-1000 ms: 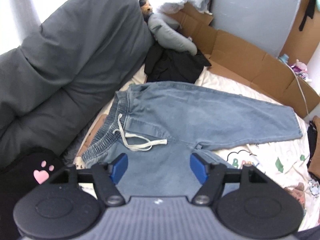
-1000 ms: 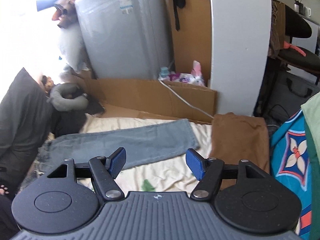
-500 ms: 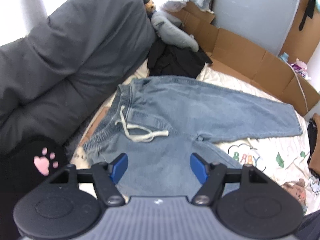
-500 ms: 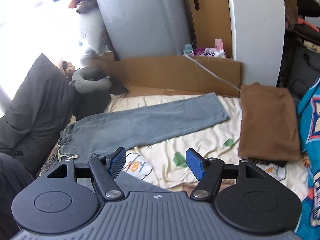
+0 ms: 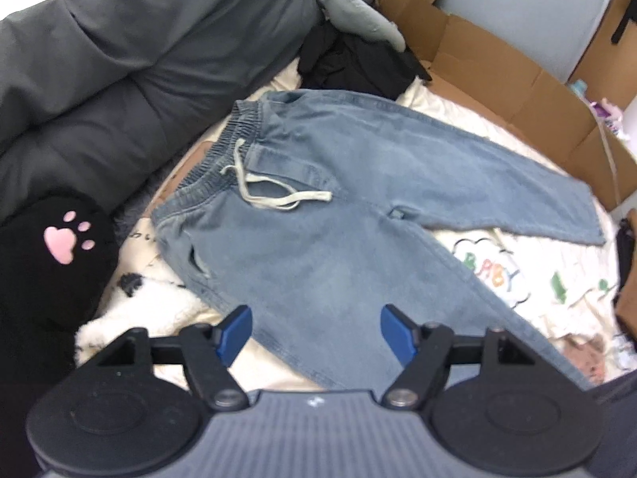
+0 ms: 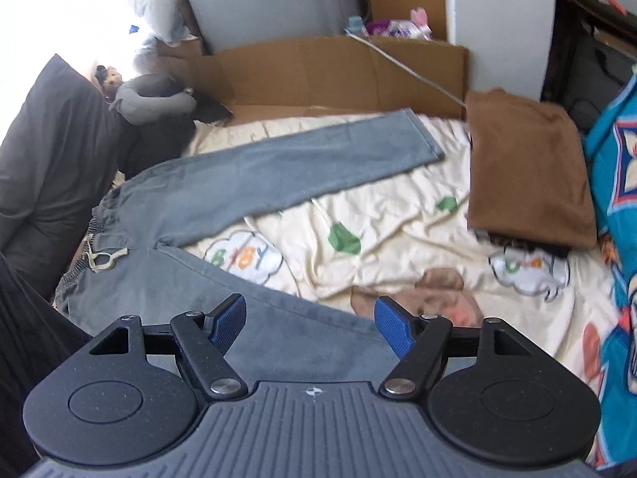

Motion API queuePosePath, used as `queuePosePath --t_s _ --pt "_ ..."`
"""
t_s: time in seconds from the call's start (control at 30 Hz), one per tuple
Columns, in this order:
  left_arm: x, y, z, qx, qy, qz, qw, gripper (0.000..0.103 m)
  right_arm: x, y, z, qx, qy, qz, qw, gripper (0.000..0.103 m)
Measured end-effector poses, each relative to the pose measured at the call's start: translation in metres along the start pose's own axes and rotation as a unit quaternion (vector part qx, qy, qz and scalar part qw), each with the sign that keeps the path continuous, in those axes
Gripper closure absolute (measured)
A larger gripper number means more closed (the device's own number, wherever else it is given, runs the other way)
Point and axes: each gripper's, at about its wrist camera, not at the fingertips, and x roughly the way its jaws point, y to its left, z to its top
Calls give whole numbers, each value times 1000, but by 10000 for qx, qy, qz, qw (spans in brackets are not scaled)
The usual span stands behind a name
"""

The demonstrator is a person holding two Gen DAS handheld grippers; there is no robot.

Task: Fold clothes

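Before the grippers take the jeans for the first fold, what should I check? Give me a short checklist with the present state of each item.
1. Jeans lie spread flat, both legs apart: ok.
2. Left gripper open and holding nothing: ok.
3. Right gripper open and holding nothing: ok.
4. Drawstring lies loose on the front, not tucked in: not ok.
5. Far leg hem free of the brown folded garment: ok, a gap of bedsheet shows between them.
6. Near leg hem reachable: cannot tell, it runs out of view under the grippers.
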Motion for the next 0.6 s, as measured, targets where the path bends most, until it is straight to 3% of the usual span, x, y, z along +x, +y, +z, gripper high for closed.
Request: queuePosePath --t_s 0.1,0.4,0.6 --pt "6 1 -7 -8 15 157 9999 26 13 -4 -9 118 235 57 9996 27" --pt "35 27 -20 -390 118 130 9991 27 51 3 -20 -180 547 49 9983 28" --pt "61 52 -22 -827 365 196 9957 36 77 19 -27 -732 853 347 9931 28"
